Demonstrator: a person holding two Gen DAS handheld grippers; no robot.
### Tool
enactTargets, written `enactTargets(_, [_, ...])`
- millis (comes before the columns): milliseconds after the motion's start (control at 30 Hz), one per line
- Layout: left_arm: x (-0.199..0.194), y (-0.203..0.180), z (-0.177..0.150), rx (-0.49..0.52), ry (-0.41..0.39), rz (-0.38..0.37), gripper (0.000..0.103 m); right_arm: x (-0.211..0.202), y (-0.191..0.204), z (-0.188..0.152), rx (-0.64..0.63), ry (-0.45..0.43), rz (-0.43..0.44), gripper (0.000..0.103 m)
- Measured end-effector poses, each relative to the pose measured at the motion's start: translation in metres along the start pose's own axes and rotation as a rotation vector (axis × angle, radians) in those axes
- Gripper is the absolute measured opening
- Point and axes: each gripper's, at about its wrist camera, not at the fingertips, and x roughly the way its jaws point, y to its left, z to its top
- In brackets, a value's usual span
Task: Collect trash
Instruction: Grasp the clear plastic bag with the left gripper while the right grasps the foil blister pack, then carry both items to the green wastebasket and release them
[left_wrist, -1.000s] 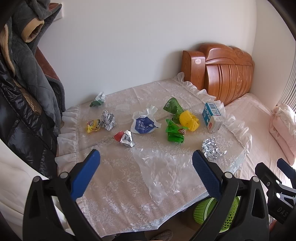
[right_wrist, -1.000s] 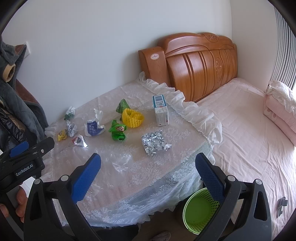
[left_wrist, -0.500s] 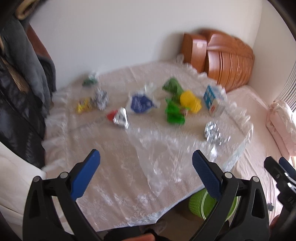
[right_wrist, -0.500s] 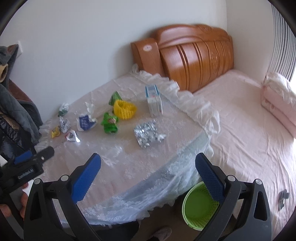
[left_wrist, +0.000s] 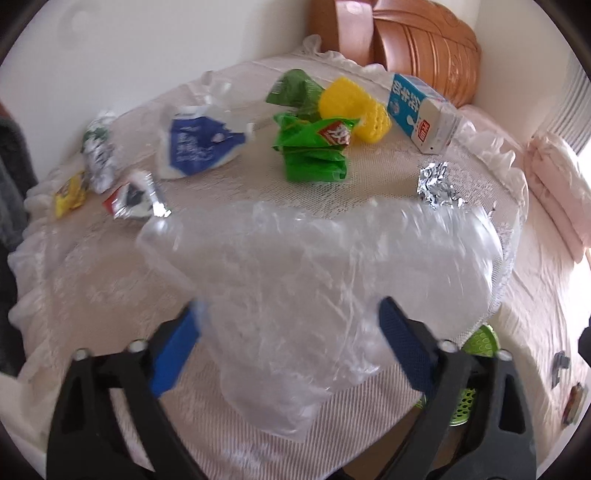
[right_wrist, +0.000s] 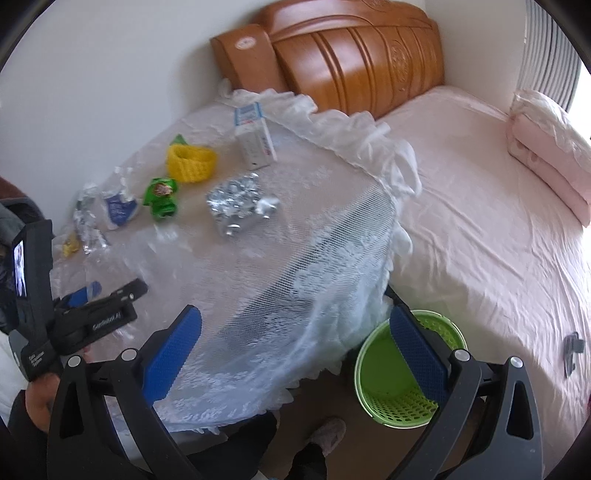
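Observation:
A crumpled clear plastic bag (left_wrist: 314, 280) lies on the lace-covered table (left_wrist: 110, 280). My left gripper (left_wrist: 290, 332) hangs low over it, jaws closing with the bag between the blue pads, which do not squeeze it. Behind it lie a green wrapper (left_wrist: 314, 147), a yellow foam net (left_wrist: 354, 107), a milk carton (left_wrist: 421, 114), a foil ball (left_wrist: 436, 184) and a blue-white pouch (left_wrist: 195, 144). My right gripper (right_wrist: 295, 350) stands open and empty above the table's near edge, beside the green basket (right_wrist: 399, 391). The left gripper (right_wrist: 114, 291) shows at that view's left.
Small wrappers (left_wrist: 133, 197) lie at the table's left side. A pink bed (right_wrist: 480, 203) with a wooden headboard (right_wrist: 351, 62) fills the right. A person's slippered foot (right_wrist: 328, 435) stands on the floor by the basket. Dark coats hang at the far left.
Both grippers have sunk toward the table. The left one has come down over the clear bag and its jaws have narrowed. The right view now looks down on the basket.

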Motion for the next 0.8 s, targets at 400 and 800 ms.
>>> enactTargets(400, [0.006, 0.018, 0.022, 0.027, 0.01, -0.164, 0.015, 0.033, 0.015, 0.026, 0.106, 0.013, 0.0, 0.101])
enactTargets(800, [-0.036, 0.059, 0.043, 0.119, -0.111, -0.22, 0.015, 0.122, 0.036, 0.069, 0.367, 0.092, -0.009, 0.07])
